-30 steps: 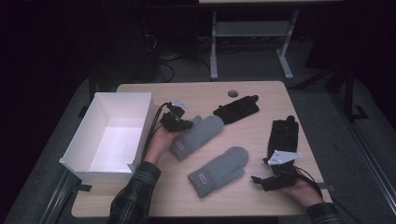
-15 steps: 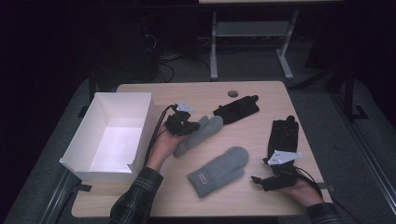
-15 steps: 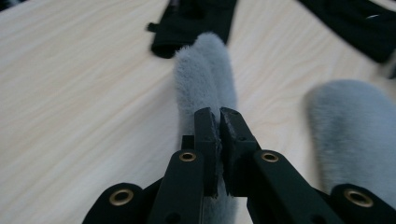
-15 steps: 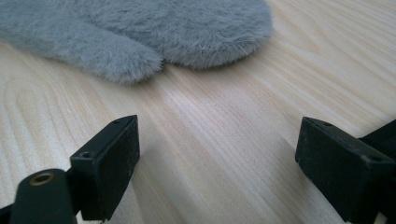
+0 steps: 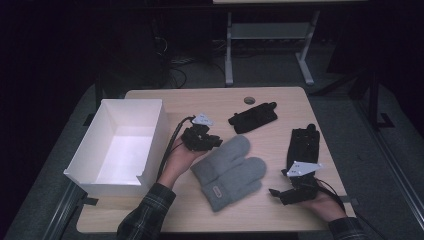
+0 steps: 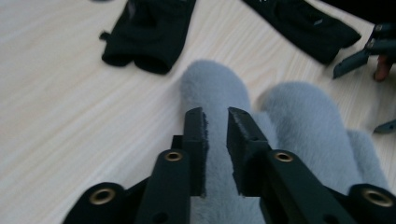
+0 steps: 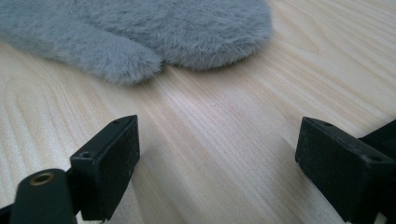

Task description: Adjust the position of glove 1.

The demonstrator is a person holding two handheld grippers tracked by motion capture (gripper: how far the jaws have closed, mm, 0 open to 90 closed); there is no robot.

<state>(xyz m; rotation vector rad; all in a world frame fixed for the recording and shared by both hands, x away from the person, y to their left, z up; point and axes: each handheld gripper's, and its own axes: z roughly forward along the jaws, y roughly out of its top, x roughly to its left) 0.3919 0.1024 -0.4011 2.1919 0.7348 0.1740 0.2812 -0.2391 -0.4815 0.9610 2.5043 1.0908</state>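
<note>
Two fuzzy grey mittens [image 5: 229, 170] lie side by side mid-surface, just right of the white box [image 5: 120, 145], rounded tips pointing up-right toward a black glove [image 5: 253, 117]. Left tool [image 5: 212, 141] has just been opening, jaws a narrow gap apart, nothing pinched. Right tool [image 5: 276, 192] gapes wide over bare wood near the other black glove [image 5: 302, 145].

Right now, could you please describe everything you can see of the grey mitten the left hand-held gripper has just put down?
The upper grey mitten is fluffy, fleece-like fabric with a rounded tip. It lies flat on the wooden table, overlapping its matching mitten. The left hand-held gripper hovers at its edge, jaws just opened, gripping nothing.
</note>
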